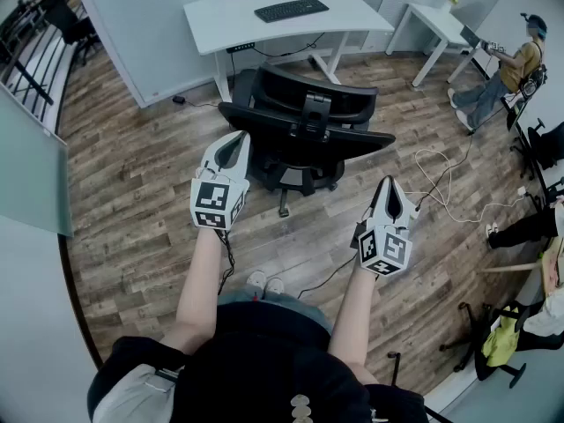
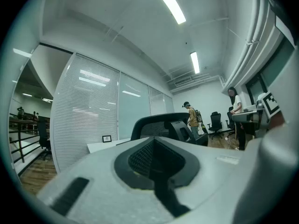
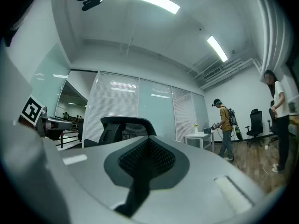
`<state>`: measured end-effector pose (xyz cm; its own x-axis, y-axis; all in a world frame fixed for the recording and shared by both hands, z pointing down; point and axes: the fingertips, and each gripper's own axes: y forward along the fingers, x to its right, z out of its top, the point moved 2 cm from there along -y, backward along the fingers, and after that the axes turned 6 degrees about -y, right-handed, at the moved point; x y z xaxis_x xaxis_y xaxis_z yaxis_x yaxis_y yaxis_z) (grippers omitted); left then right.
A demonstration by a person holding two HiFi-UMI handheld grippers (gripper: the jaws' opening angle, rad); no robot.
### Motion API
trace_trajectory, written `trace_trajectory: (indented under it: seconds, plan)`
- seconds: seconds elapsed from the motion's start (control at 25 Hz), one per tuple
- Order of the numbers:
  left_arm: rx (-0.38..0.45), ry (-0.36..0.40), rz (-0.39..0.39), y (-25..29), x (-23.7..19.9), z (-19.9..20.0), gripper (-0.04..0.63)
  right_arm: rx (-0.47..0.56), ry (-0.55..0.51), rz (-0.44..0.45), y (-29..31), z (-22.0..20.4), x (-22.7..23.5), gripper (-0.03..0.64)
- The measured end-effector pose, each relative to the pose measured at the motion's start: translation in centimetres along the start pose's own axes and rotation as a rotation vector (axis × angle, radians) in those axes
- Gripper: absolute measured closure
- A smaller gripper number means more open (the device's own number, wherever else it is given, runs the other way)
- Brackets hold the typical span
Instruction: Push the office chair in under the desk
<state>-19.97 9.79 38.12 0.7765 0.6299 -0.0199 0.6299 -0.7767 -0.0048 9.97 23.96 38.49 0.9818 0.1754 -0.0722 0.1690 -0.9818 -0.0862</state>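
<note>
Now the left gripper (image 1: 237, 142) and right gripper (image 1: 389, 185) hover near the chair (image 1: 304, 122), fingers closed and empty.

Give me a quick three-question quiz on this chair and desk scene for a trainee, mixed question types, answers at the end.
1. True or false: the chair is already tucked fully under the desk.
2. What lies on the desk? A) keyboard B) laptop C) mug
3. Fill in: the left gripper and right gripper both have their jaws ___ and hold nothing.
Key: 1 false, it stands out in front of the desk; 2 A; 3 shut.
</note>
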Motion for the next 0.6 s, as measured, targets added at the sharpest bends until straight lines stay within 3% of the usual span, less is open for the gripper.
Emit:
trace_trajectory:
  seconds: [0.6]
  plan:
    - [-0.01, -0.003, -0.004, -0.03, 0.23, -0.23, 0.589, 0.001, 0.015, 0.007, -0.17, -0.01, -0.03, 0.611]
